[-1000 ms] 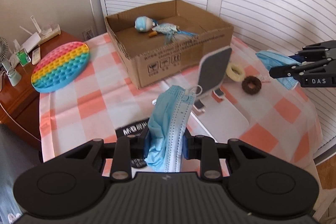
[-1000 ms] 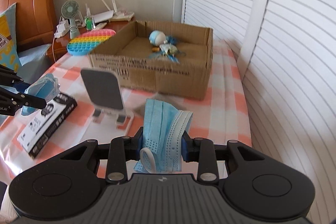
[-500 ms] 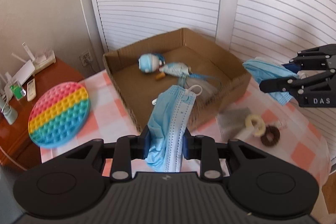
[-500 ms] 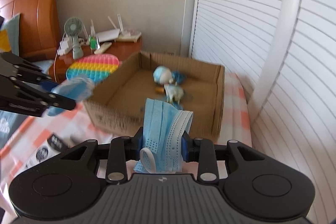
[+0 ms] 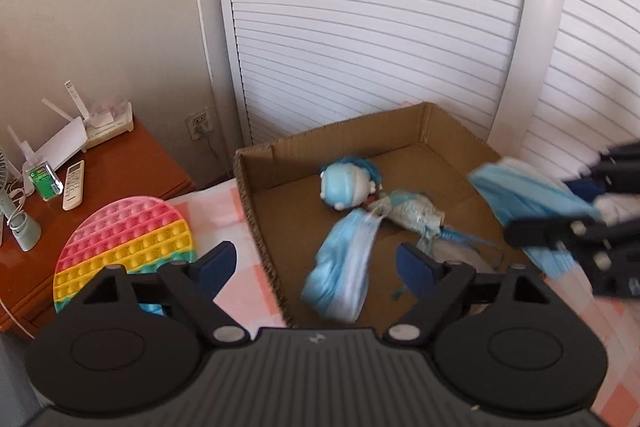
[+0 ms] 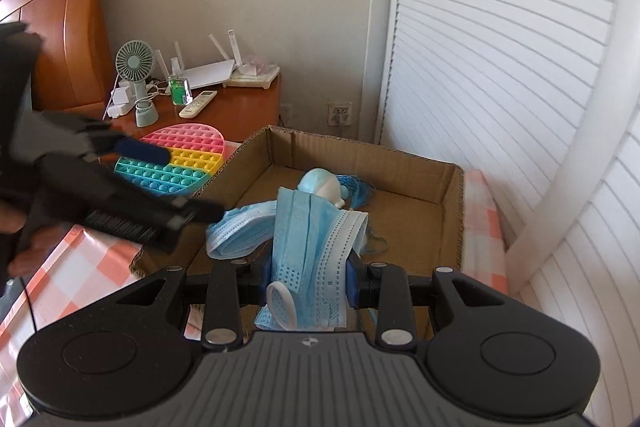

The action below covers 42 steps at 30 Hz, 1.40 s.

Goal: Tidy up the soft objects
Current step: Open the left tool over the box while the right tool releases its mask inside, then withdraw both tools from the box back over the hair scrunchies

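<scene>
An open cardboard box point(image 5: 260, 227) point(image 6: 360, 147) holds a blue-haired doll point(image 5: 348, 187) point(image 6: 320, 183). My left gripper point(image 5: 314, 259) point(image 6: 176, 183) hovers over the box's near left corner, its jaws opening wide. A blue face mask point(image 5: 340, 267) point(image 6: 236, 231) hangs blurred below them inside the box, free of the pads. Over the box's near edge my right gripper point(image 6: 308, 279) point(image 5: 560, 227) is shut on a second blue face mask point(image 6: 312, 239) point(image 5: 520, 195), which stands up between its pads.
A rainbow pop-it disc point(image 5: 128, 239) point(image 6: 180, 159) lies left of the box on the checked tablecloth point(image 6: 80, 267). A wooden nightstand point(image 6: 240, 107) behind carries a small fan, a router and a remote. White louvred doors point(image 5: 360, 27) stand close behind the box.
Both grippers moved forward over the box. The left jaws spread apart and let go of their mask, which drops into the box. The right gripper keeps its mask.
</scene>
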### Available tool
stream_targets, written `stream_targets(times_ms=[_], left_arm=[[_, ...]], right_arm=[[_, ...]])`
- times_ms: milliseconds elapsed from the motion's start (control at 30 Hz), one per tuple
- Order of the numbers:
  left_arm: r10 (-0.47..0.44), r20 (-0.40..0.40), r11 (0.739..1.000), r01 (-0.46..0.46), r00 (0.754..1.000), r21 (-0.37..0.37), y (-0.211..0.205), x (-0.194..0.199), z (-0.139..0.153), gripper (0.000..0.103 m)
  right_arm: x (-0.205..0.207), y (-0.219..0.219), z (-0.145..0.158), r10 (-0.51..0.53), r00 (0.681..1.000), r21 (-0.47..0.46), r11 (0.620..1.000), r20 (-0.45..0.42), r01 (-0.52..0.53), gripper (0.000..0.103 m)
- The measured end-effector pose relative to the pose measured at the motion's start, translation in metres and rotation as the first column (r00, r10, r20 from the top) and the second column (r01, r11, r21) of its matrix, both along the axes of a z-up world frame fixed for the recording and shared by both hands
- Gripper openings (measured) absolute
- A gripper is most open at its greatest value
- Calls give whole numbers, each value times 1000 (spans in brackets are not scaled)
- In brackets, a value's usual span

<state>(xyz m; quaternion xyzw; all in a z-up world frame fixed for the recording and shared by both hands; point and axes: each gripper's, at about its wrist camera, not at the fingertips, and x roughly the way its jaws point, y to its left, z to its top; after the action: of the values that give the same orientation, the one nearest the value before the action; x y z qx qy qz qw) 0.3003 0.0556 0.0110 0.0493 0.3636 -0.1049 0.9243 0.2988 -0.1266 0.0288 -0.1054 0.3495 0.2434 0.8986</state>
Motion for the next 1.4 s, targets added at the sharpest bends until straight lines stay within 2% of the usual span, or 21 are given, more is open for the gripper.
stream_targets(times_ms=[233,267,300,333,367,433,633,1033,1200,1333,1400], left_arm=[[0,16,999,0,1000,44,30,-40,3,93],[4,16,999,-5,1000,42,34,-45,4,93],[9,15,999,-10,1000,36,38,-50,5,93],[7,15,1000,-8,1000,28,41,-55,5,94],[5,18,1000,-5,1000,17,43,-60,6,95],[6,25,1000,-6,1000,4,46,-69,7,98],[1,58,1000,1,998,-21,45,-94,11,100],[-12,109,1000,14,994,-14,13,-164,23,101],[0,127,1000,0,992,-1,-2,-190,18,102],[15,147,1000,-15,989,-2,-12,-208,12,102],[21,166,999,-25,986,20,-20,-217,8,102]], right_arm=[[37,38,-3,41,999,6,999,-33,-41,39],[40,43,-3,39,999,12,999,-30,-39,46],[44,48,-2,36,999,25,999,-22,-36,68],[48,51,-2,32,999,35,999,-16,-32,82],[51,54,-1,28,1000,40,999,-14,-27,103],[53,57,-1,35,999,58,998,-15,-34,103],[34,56,5,17,1000,13,1000,-8,-16,103],[-47,18,36,-16,998,40,999,67,13,103],[-81,-7,32,-49,995,54,998,81,45,103],[-109,-29,18,-85,992,58,995,91,80,103],[-122,-40,9,-107,990,68,993,88,102,103]])
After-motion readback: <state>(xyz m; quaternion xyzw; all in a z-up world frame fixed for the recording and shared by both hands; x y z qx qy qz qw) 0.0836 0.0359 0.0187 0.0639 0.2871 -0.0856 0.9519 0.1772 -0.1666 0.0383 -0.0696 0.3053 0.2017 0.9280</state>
